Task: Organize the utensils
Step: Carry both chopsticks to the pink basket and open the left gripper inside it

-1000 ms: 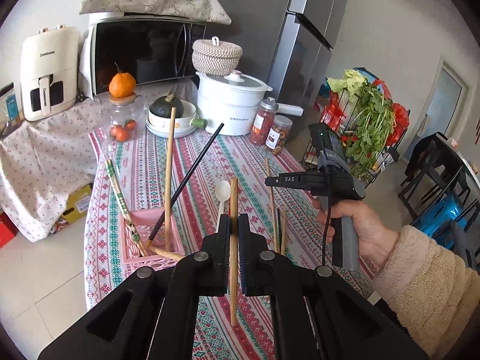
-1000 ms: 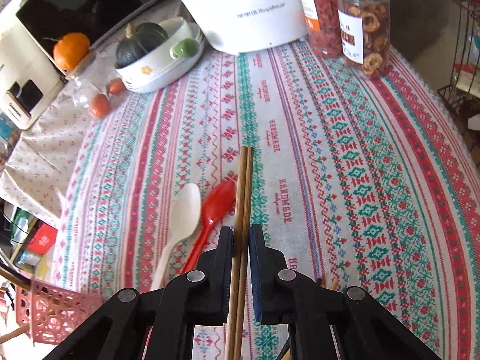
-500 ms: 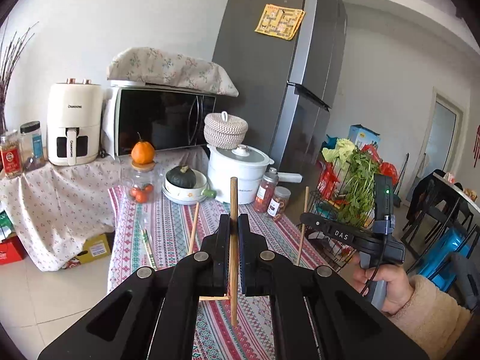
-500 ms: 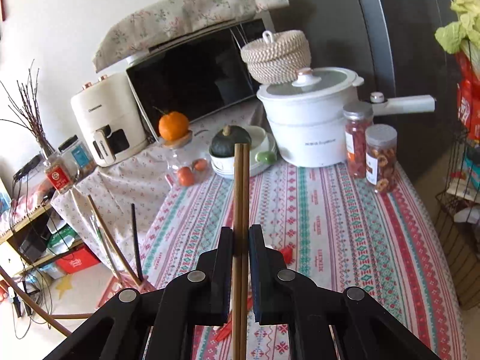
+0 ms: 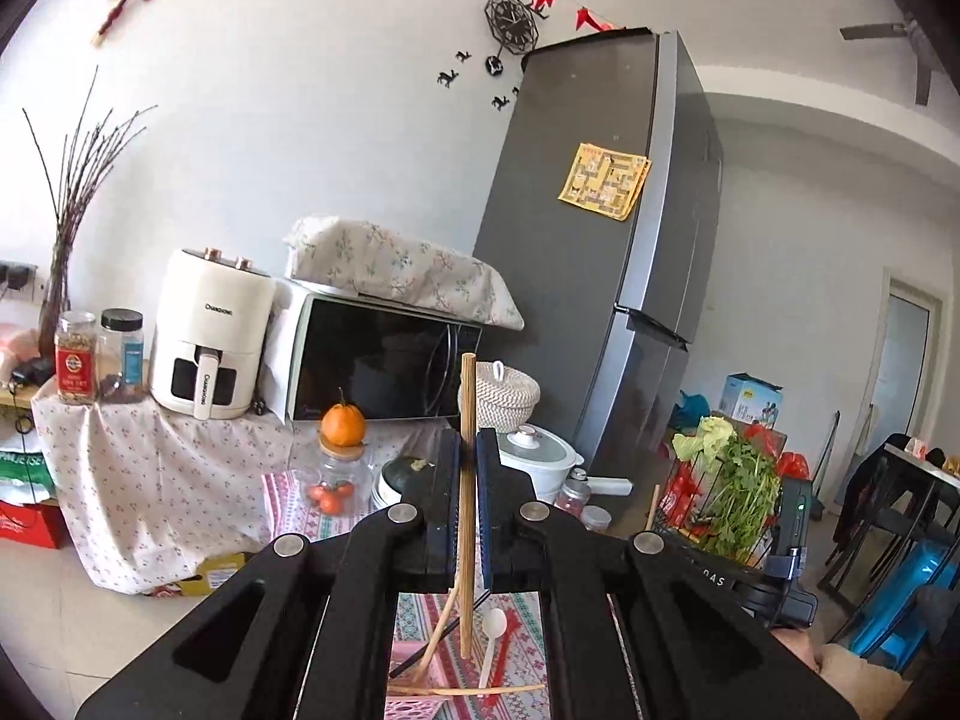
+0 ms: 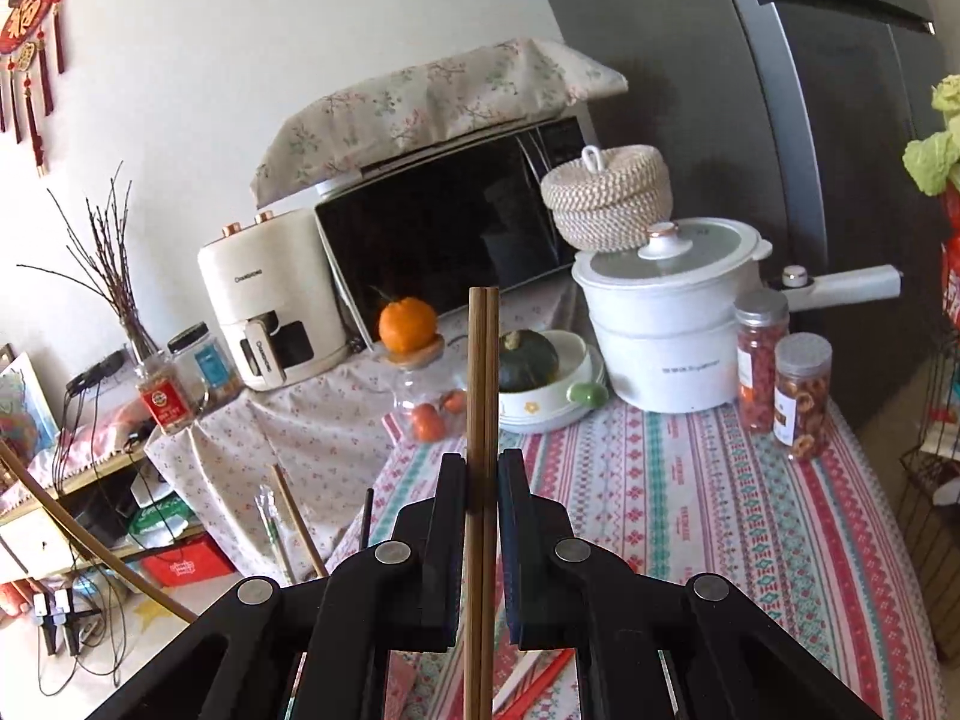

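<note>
A kitchen table [image 6: 690, 516] covered by a striped patterned cloth stands in front of a grey refrigerator [image 5: 600, 276]; a microwave [image 6: 444, 228] and a white air fryer [image 6: 264, 294] sit on a lower cloth-draped unit behind the table's far edge.

Left gripper [image 5: 468, 483]: jaws clamped on one wooden chopstick [image 5: 467, 420]. Long axis upright, top end pointing at the ceiling, bottom end hanging above the pink basket [image 5: 414, 705].

Right gripper [image 6: 481, 495]: jaws clamped on two wooden chopsticks [image 6: 483, 372], side by side and touching. Long axis upright, tips pointing up.

Pink basket, at the table's near left edge: at least three sticks lean in it, one of them black.

On the cloth just beside the basket: one white spoon [image 5: 493, 630] and one red spoon [image 5: 510, 639].

Far edge: one white pot [image 6: 666, 312], two jars [image 6: 780, 372] beside it.
</note>
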